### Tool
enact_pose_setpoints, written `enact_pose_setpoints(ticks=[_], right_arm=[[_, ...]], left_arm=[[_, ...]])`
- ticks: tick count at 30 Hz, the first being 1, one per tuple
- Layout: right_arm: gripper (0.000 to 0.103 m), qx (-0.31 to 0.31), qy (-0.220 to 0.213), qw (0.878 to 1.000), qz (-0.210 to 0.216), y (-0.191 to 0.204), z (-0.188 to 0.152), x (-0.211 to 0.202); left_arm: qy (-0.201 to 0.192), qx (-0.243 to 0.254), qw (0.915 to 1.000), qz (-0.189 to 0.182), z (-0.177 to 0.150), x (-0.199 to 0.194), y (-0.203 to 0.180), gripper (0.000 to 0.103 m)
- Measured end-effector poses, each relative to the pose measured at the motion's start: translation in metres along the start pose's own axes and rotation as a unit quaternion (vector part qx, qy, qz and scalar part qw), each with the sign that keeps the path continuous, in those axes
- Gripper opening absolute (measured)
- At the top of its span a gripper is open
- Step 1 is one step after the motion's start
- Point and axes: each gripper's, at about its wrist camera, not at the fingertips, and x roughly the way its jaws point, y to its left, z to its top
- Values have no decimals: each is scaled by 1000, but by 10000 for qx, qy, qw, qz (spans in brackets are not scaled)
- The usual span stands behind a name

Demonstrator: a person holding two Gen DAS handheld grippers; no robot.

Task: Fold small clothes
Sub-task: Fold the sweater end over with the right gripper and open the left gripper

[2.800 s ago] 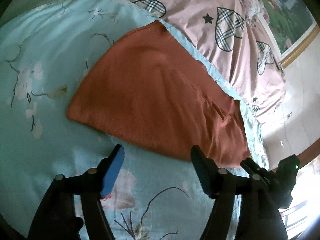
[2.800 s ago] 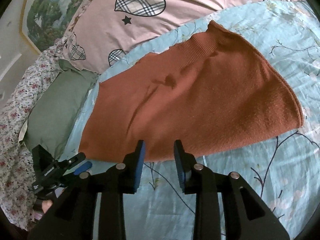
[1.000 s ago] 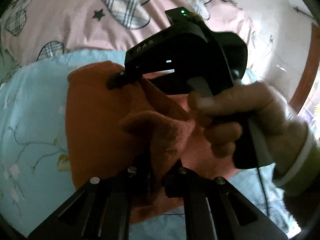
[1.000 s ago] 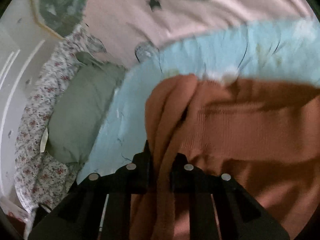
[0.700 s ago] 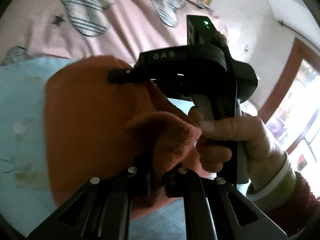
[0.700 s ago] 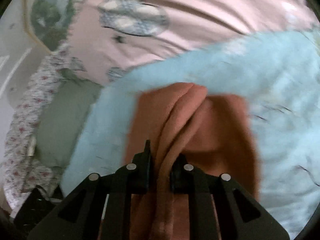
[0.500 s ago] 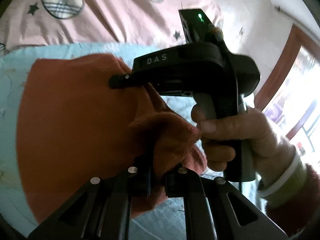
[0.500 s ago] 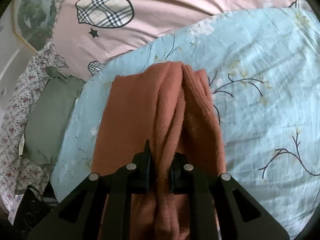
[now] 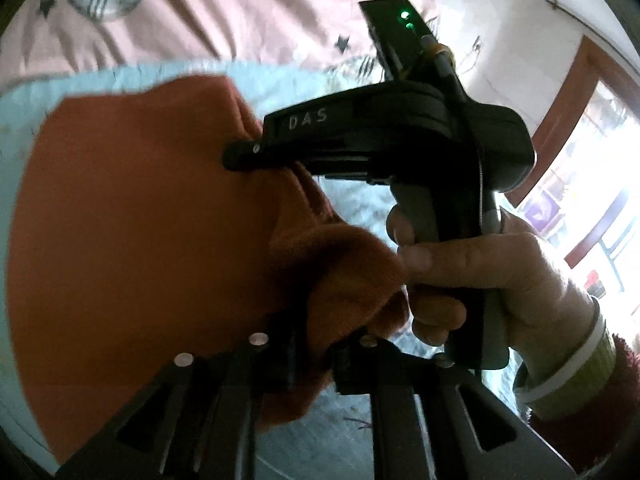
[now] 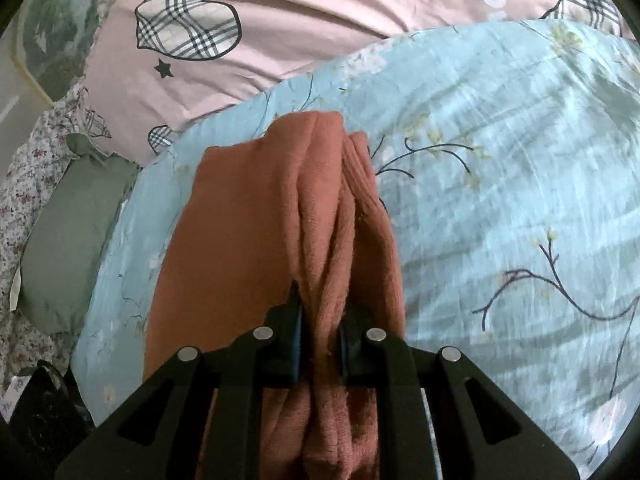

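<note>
A rust-orange knit garment [image 9: 132, 220] lies on the light blue floral bedspread [image 10: 500, 184], doubled over with a bunched ridge along it [image 10: 320, 216]. My left gripper [image 9: 312, 360] is shut on a thick fold of the garment's near edge. My right gripper [image 10: 320, 332] is shut on bunched layers of the same garment. In the left wrist view the right gripper [image 9: 236, 156], held in a hand [image 9: 480, 276], pinches the cloth just above and to the right of my left fingers.
A pink quilt with plaid hearts [image 10: 280, 32] lies beyond the bedspread. A grey-green pillow [image 10: 76, 236] and a flowered sheet [image 10: 24, 184] lie at the left. A wood-framed window [image 9: 580, 184] stands at the right in the left wrist view.
The garment lay flat and both grippers were open 2.8 s ago. Both have since shut on its edge and carried it over, folding it into a narrower shape.
</note>
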Motion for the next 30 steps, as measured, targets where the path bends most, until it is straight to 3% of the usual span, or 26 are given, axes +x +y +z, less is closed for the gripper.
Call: enact_pose_setpoints(ticks=[2,7,9,11,12,13,16,18,22,26,27,28,29,30], right_arm=[[16,-36,-44,10000,-55,3,-1,-4],[28,179,-254,9993,-203,-1,-4,-20],[32,294,-453,9983,-199,-5,-6,-37],[51,365,-538,9977,-190,-7,-9,-48],[67,386,-537,9977,-155,-8,-10,-50],[70,386,-512,9979,-58,-8,-11,-51],[70,211,-209,9996,-4,-3,-16,-41],[70,139,-24,9999,8,-1,-18,-32],[70,169,179,9997,16,-5,-18,-16],[68,339,381,9985,220,-12,-19,-1],[61,375,409,9980,292,-13,-19,1],[46,479,465,9967,464,-14,-20,5],[40,573,510,9955,565,-15,-21,9],[36,704,534,9938,668,-16,-23,12]], left_arm=[[24,-56,10000,-76,-6,-6,4,18],[-14,-188,9998,-61,-19,-35,15,48],[-70,-311,9995,-38,-24,-55,23,53],[-238,-417,9987,169,-29,-81,37,59],[-290,-452,9982,256,-28,-89,40,65],[-374,-514,9973,379,-29,-99,49,70],[-514,-818,9926,732,-24,-113,85,80],[-433,-1205,9882,837,-22,-113,115,81],[-231,-1822,9815,546,-11,-88,160,81],[-19,-2037,9777,510,-4,-59,180,81],[-54,-2033,9779,475,-2,-54,182,81],[-87,-2011,9786,435,-1,-52,181,80],[-98,-1980,9795,352,3,-48,180,78],[-65,-1972,9801,229,6,-42,183,70]])
